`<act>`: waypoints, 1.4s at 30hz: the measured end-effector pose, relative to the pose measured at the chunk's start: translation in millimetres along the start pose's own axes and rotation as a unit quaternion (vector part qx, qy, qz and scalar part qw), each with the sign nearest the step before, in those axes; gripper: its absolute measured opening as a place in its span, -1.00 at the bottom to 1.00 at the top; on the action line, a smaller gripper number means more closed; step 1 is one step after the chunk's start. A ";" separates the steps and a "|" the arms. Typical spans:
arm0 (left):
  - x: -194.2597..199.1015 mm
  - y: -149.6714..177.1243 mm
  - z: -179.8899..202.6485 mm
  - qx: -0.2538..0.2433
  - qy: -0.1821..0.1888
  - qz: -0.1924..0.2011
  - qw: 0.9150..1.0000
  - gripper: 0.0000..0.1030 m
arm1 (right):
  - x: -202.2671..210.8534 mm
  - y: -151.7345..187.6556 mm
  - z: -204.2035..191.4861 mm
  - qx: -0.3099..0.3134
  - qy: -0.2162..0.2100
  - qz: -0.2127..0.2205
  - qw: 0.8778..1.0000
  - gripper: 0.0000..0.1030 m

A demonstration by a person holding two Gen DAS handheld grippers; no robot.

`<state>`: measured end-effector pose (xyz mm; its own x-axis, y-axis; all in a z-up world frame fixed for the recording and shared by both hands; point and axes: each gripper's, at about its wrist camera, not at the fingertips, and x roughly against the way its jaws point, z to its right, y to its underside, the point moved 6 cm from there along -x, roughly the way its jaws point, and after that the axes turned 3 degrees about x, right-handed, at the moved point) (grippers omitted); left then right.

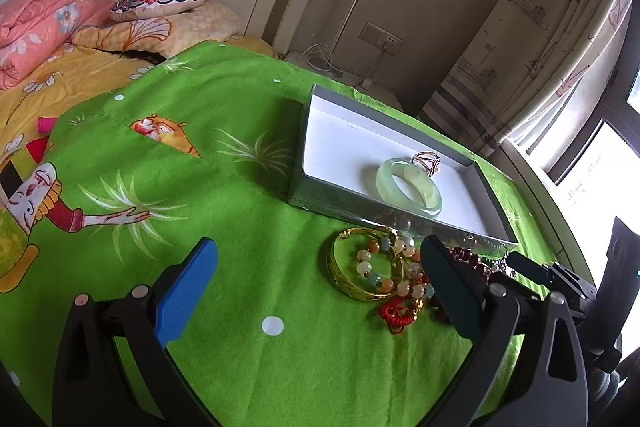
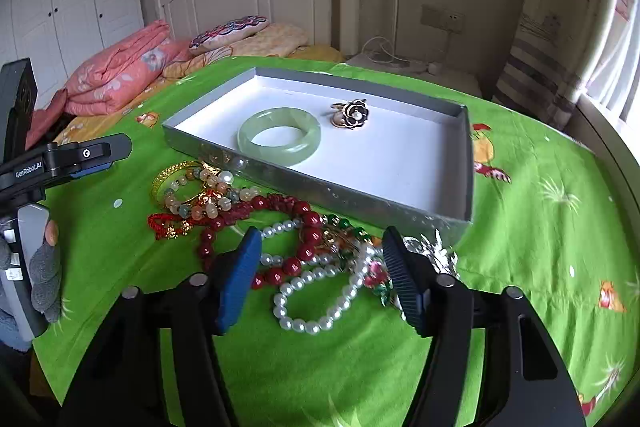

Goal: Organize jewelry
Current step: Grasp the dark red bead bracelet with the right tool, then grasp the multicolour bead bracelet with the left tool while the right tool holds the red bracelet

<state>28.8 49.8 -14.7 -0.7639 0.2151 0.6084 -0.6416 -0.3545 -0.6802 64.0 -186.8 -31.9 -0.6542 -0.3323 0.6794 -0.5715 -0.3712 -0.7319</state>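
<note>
A: Entry, sorting step. Where does the jewelry stand?

B: Two pieces are already in the grey box (image 2: 466, 163): the jade bangle (image 2: 279, 135) lying flat on the white floor, and the black flower ring (image 2: 352, 113) just beyond it, near but apart. The rest is a loose pile on the green blanket (image 2: 540, 227), against the box's near wall. Directly ahead of my right gripper (image 2: 320, 279) lie the pearl bracelet (image 2: 316, 303) and the dark red bead strand (image 2: 298, 239), overlapping. A silver sparkly piece (image 2: 434, 251) sits just outside my right finger. Further to the left are the gold bangle (image 2: 176, 173) and the pastel bead bracelet (image 2: 208, 195), one laid over the other, with a red cord piece (image 2: 168, 225) beside them.

A: State of the fingers?

B: Both pairs wide, holding nothing. My left gripper (image 1: 320, 287) hovers with the gold bangle and pastel beads just inside its right-hand finger.

A: Step in hand?

B: My judgement: picking the next piece from the pile; most of it is unsorted, so this is early in the task.

A: What does the next move call for?

B: Probably lowering the right pair around the pearl loop and closing on a single section of it. The red strand crosses the pearls, so I expect it may drag along. A slow lift should show any snag before I carry over the box wall.
</note>
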 end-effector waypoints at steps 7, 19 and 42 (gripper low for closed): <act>-0.2 -0.1 3.1 -0.005 0.000 0.000 1.000 0.95 | -33.3 -7.6 -4.4 0.042 -0.020 -0.047 0.998 -0.38; -0.3 0.9 2.1 -0.005 0.001 -0.001 1.000 0.95 | -9.1 12.1 -9.3 0.071 -0.020 -0.036 0.997 -0.71; -21.1 62.0 112.4 -0.350 0.007 -0.063 0.935 0.11 | 102.1 52.3 10.7 0.007 0.002 0.087 0.996 -0.74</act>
<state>12.9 -79.0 -23.8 -0.6763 0.2292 0.7001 -0.6114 0.3553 -0.7070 -27.4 -249.4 -0.3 -0.7445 -0.3896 0.5422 -0.4425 -0.3202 -0.8377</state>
